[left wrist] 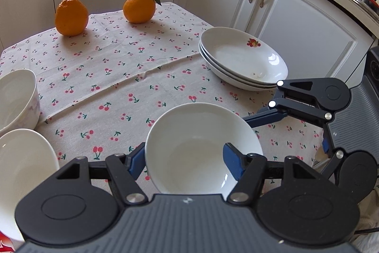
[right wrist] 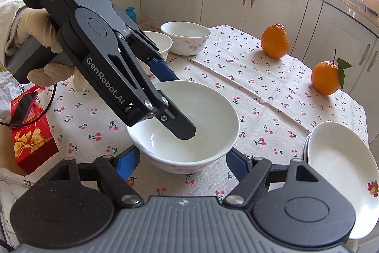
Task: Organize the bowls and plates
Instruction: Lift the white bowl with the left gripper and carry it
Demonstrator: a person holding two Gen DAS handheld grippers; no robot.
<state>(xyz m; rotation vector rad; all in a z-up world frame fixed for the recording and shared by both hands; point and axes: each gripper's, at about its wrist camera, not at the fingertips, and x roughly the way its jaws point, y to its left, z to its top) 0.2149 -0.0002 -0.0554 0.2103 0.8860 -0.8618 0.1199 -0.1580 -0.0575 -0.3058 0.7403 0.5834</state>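
Observation:
A white bowl (left wrist: 201, 146) (right wrist: 189, 122) stands on the cherry-print tablecloth (left wrist: 118, 77). My left gripper (left wrist: 183, 164) (right wrist: 165, 98) straddles the bowl's near rim, one finger inside and one outside; whether it grips the rim is unclear. My right gripper (right wrist: 182, 165) (left wrist: 286, 120) is open, its blue fingers on either side of the bowl, low near the cloth. A stack of three shallow white plates (left wrist: 244, 58) (right wrist: 343, 172) sits at the table's edge. Two more white bowls (right wrist: 186, 37) (right wrist: 158, 43) stand at the far side, also in the left wrist view (left wrist: 16, 98) (left wrist: 21, 170).
Two oranges (left wrist: 71, 16) (left wrist: 139, 7) (right wrist: 274, 40) (right wrist: 325, 77) stand on the far part of the table. A red gift box (right wrist: 30, 134) lies off the table's left edge. White kitchen cabinets (left wrist: 296, 23) surround the table.

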